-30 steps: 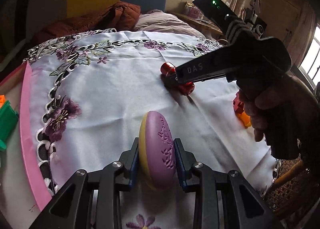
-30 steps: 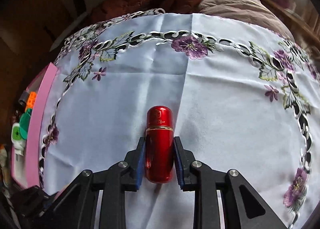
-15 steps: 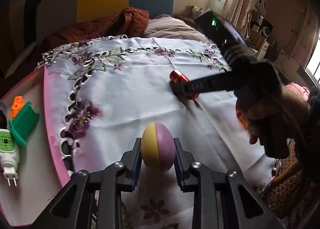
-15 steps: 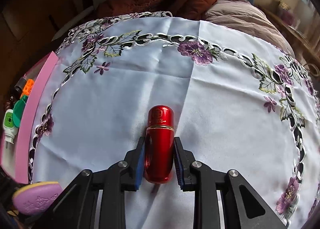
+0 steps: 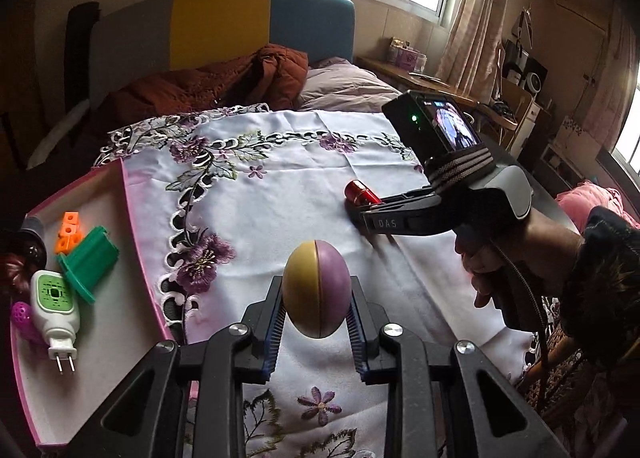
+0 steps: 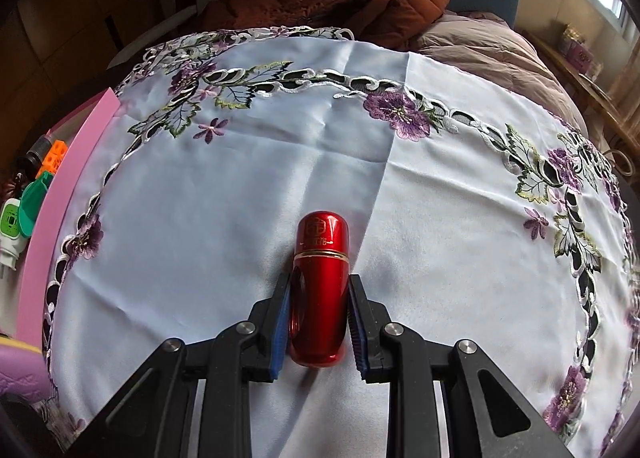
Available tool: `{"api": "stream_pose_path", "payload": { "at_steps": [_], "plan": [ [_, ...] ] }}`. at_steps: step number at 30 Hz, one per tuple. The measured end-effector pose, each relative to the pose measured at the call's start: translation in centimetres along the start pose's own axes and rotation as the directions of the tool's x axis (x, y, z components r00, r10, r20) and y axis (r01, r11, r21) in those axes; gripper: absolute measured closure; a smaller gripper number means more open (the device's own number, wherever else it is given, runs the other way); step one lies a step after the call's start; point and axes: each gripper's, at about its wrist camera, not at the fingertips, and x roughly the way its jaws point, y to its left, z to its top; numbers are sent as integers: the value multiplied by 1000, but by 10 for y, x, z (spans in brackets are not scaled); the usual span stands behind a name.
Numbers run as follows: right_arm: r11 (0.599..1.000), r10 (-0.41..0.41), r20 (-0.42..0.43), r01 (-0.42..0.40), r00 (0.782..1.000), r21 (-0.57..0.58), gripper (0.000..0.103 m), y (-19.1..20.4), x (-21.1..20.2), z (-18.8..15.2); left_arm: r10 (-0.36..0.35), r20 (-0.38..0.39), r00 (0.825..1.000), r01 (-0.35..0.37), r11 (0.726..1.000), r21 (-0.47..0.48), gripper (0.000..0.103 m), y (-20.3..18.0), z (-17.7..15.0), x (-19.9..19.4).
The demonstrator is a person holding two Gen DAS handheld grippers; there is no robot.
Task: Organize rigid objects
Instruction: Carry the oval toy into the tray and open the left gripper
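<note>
We note the left gripper [image 5: 316, 318] clamped on a smooth egg-shaped plastic object, half yellow and half purple [image 5: 316, 288]. The egg sits upright between the blue-padded fingers [image 5: 276, 334], its seam running top to bottom, yellow half toward 9 o'clock, purple toward 3 o'clock. Both pads press its flanks; most of the egg stands above the fingertips, toward 12 o'clock. The jaws are only partly closed, held apart by the egg's width, and they have just narrowed a little further onto it. We see it clear of the white tablecloth with purple embroidered flowers [image 5: 280, 210].

At 9 o'clock of the left gripper lies a shallow pink-rimmed tray [image 5: 140, 270]. In it we count an orange block of small cubes [image 5: 69, 236], a green plastic flanged piece [image 5: 88, 262], a white plug-in device with a green face [image 5: 54, 308] and a purple perforated ball [image 5: 20, 314].

At 2 o'clock we see the right gripper [image 6: 318, 318], gripped by a hand [image 5: 492, 258]. Its own view shows it closed tight on a glossy red metal capsule-shaped tube with a gold band [image 6: 320, 290]. The tube lies lengthwise along the fingers, rounded cap toward 12 o'clock and well past the tips, base at 6 o'clock between the pads. It is at or just above the cloth; we cannot tell whether it touches.
</note>
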Motion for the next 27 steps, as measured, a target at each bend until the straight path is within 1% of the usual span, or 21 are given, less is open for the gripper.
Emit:
{"api": "stream_pose_path", "payload": {
  "at_steps": [22, 27],
  "plan": [
    [997, -39, 14, 40, 999, -65, 76, 6, 0, -1, 7, 12, 1000, -6, 1000, -24, 75, 6, -2, -14],
    [997, -43, 15, 44, 999, -70, 76, 7, 0, -2, 9, 27, 1000, -8, 999, -40, 75, 12, -3, -25]
  ]
}}
